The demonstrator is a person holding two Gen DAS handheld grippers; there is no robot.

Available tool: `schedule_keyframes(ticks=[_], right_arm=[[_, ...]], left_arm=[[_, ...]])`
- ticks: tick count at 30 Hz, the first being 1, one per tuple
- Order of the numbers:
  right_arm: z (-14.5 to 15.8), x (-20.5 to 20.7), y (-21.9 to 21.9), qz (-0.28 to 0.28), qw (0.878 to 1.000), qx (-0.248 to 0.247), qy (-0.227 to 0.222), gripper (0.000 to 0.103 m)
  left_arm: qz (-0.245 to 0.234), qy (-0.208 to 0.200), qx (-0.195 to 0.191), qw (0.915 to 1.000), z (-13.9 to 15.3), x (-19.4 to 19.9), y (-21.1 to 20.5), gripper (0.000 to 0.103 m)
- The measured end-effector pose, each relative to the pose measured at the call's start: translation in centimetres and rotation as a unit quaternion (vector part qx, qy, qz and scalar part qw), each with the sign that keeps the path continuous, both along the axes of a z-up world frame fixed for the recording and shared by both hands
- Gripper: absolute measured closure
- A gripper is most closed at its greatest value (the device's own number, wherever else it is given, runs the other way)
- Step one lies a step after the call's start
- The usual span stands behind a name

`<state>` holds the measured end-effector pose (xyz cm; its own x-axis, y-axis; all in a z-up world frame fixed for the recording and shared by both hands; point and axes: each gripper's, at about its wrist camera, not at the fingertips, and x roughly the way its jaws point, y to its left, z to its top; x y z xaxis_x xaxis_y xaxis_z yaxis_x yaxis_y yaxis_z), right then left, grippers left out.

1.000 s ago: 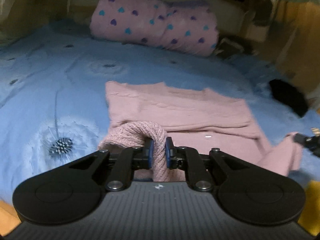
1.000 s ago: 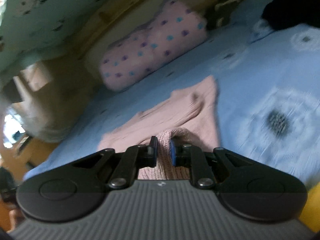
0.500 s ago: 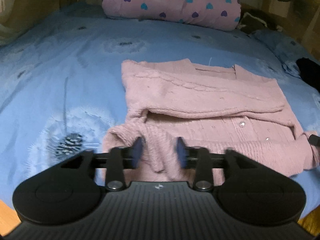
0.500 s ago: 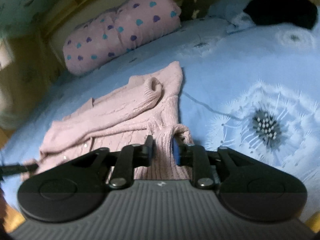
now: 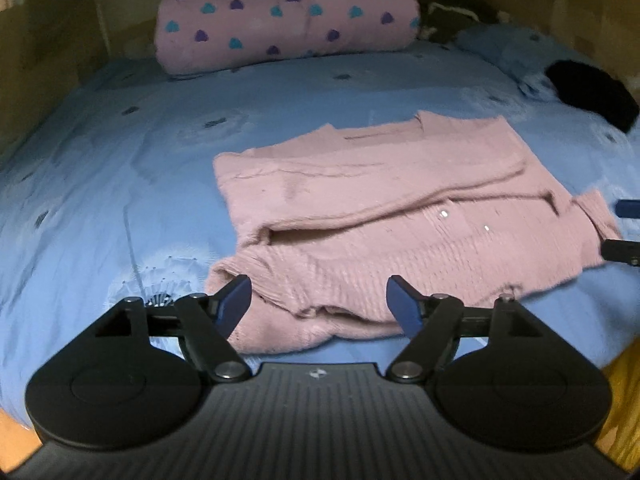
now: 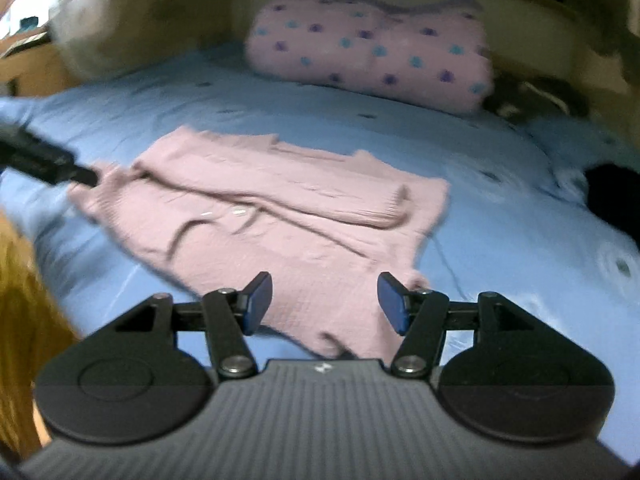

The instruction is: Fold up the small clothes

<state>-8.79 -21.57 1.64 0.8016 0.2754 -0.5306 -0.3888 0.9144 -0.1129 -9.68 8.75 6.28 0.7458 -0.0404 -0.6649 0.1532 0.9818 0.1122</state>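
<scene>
the pink cardigan (image 5: 400, 208) lay crosswise, its near hem between both grippers' spread, opening jaws. left gripper (image 5: 319, 304) took the left corner, right gripper (image 6: 325, 303) the right

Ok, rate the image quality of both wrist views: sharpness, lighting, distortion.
Left wrist view: fairly sharp, dim warm light, the pink cardigan and heart-print pillow readable, fisheye bending the blue bedspread edges. Right wrist view: motion-smeared, cardigan knit and pillow hearts blurred, corners darkened, only the right hand-held gripper close to the lens crisp.
</scene>
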Motion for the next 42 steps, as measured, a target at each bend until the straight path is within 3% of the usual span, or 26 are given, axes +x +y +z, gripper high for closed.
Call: schedule_keyframes(ticks=[5, 10, 13, 21, 28, 32, 42], right_arm=[[-1.1, -0.2, 3.0, 0.048, 0.997, -0.054, 0.005, 0.043], [-2.7, -0.1, 5.2, 0.072, 0.989, -0.132, -0.007, 0.043], [-3.2, 0.9, 5.7, 0.064, 0.985, -0.161, -0.016, 0.043], [-2.1, 4.2, 4.4, 0.037, 0.995, -0.097, -0.001, 0.043], [-1.5, 6.3, 2.9, 0.021, 0.999, -0.013, 0.035, 0.043], [-1.0, 7.3, 2.1, 0.005, 0.999, 0.031, 0.041, 0.043], [-1.8, 10.3, 3.1, 0.001, 0.998, 0.014, 0.057, 0.043]], left_arm=[[-0.034, -0.004, 0.041, 0.9985, -1.1, -1.2, -1.1, 0.024], [-0.071, -0.010, 0.131, 0.9888, -3.2, -0.5, -3.0, 0.023], [-0.072, -0.013, 0.129, 0.9890, -3.5, 0.5, -3.0, 0.023], [-0.065, 0.000, 0.067, 0.9957, -2.7, 3.7, -1.4, 0.023], [-0.114, 0.004, 0.002, 0.9934, -1.1, 3.5, -0.3, 0.023], [-0.139, 0.008, 0.023, 0.9900, -1.0, 2.8, -0.8, 0.023], [-0.194, 0.002, 0.127, 0.9728, -3.1, 3.1, -3.0, 0.022]])
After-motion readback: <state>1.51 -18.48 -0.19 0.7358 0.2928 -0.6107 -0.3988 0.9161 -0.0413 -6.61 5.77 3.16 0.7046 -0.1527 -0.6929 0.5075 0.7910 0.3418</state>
